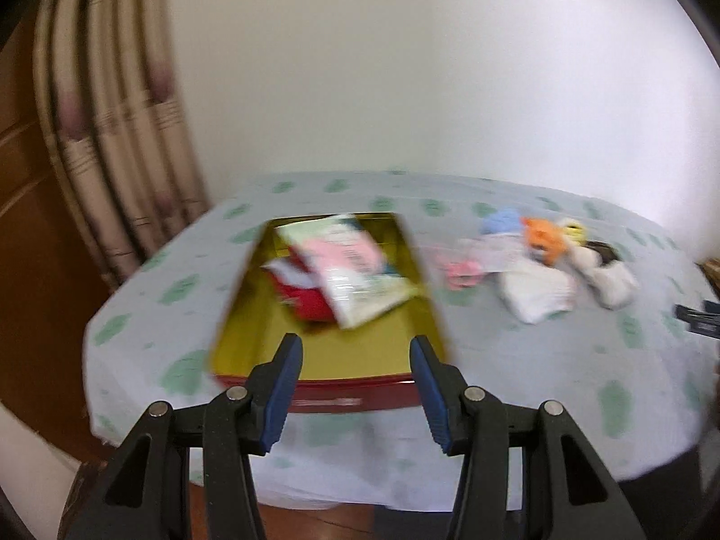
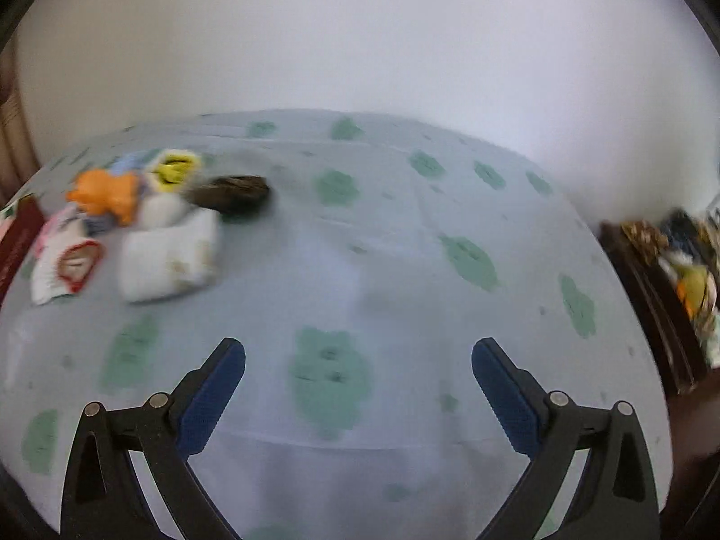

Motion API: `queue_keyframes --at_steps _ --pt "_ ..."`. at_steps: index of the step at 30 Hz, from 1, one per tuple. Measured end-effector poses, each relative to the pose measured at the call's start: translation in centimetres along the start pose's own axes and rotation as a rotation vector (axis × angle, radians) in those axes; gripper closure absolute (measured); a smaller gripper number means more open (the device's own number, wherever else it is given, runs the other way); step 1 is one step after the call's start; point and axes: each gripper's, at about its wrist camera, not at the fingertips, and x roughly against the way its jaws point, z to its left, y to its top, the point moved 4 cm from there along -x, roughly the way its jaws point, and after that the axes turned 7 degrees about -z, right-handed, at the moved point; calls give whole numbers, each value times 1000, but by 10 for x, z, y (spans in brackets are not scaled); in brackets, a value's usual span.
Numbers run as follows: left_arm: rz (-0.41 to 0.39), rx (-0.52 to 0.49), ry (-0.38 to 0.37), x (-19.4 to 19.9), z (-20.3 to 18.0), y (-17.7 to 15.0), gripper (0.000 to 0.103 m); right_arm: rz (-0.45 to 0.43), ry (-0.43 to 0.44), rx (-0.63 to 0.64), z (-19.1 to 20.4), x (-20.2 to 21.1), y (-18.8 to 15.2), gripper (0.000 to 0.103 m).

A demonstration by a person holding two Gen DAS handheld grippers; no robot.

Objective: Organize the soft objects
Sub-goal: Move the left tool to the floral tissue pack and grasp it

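A red tin with a gold inside [image 1: 252, 342] stands open on the table; a flat plastic packet [image 1: 346, 265] lies in it over a red soft item [image 1: 306, 297]. My left gripper [image 1: 355, 346] is open and empty above the tin's near edge. To the right lies a pile of soft things: an orange toy [image 1: 542, 236] [image 2: 108, 193], a white folded cloth [image 1: 537, 292] [image 2: 168, 261], a yellow smiley item [image 2: 173, 168] and a dark brown item [image 2: 231, 193]. My right gripper [image 2: 357, 351] is open and empty, well to the right of the pile.
The table wears a pale cloth with green prints [image 2: 405, 234]. A striped curtain [image 1: 112, 112] hangs at the left by a wooden door. A dark shelf with clutter [image 2: 675, 270] stands right of the table. The red tin's edge [image 2: 18, 234] shows at far left.
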Motion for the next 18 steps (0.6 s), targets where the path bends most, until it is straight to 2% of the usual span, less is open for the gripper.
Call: queue_keyframes --at_steps 2,5,8,13,16,18 --pt "22 -25 -51 -4 -20 5 52 25 22 -41 -5 -9 -8 2" --pt "48 -55 -127 -17 -50 21 52 -19 40 3 6 -1 -8 2" --pt "59 -114 -231 -40 -88 45 41 -33 51 53 17 3 -8 2" --pt "47 -238 -250 -82 -134 71 41 -53 102 10 13 8 -7 1" --pt "101 -271 -274 -117 -151 80 41 -53 143 -31 8 6 -7 1" --pt "180 -279 -303 -145 -161 79 41 -52 164 -45 6 7 -8 1"
